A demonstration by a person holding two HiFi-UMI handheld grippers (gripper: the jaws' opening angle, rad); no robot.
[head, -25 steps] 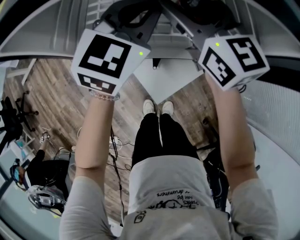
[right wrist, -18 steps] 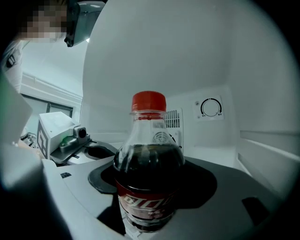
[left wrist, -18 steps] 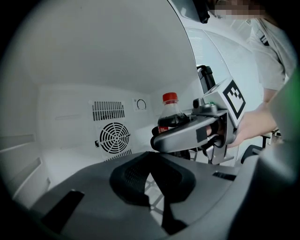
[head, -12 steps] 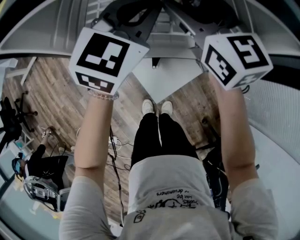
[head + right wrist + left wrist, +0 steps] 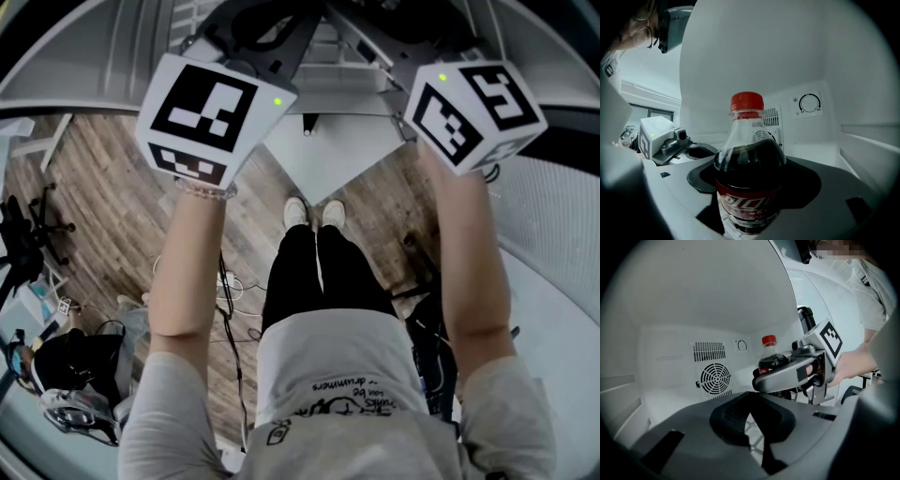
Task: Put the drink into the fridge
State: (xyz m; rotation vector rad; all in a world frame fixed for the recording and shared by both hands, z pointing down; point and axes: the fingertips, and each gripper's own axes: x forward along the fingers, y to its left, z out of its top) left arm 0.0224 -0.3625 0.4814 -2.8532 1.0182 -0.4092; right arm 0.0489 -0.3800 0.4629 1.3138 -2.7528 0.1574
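Observation:
A cola bottle (image 5: pixel 749 178) with a red cap and red label stands upright between the jaws of my right gripper (image 5: pixel 754 190), inside a white fridge. The dark pads (image 5: pixel 705 180) lie against its sides while the jaws are opening slightly. In the left gripper view the same bottle (image 5: pixel 771 359) sits in the right gripper (image 5: pixel 785 376), held by a hand. My left gripper (image 5: pixel 750 401) is just left of it, its pads together at the tips with nothing between them. In the head view only the two marker cubes (image 5: pixel 211 117) (image 5: pixel 473 112) show; the jaws and bottle are hidden.
The fridge's back wall carries a round fan grille (image 5: pixel 715 377) and a dial (image 5: pixel 809 103). A wire shelf (image 5: pixel 752 430) shows under the left jaws. A ledge (image 5: pixel 869 140) runs along the right wall. Below me are a wooden floor (image 5: pixel 112 197), cables and an office chair (image 5: pixel 23 230).
The right marker cube has turned and risen a little. The left cube has hardly moved. Someone at the lower left of the floor has moved out of sight.

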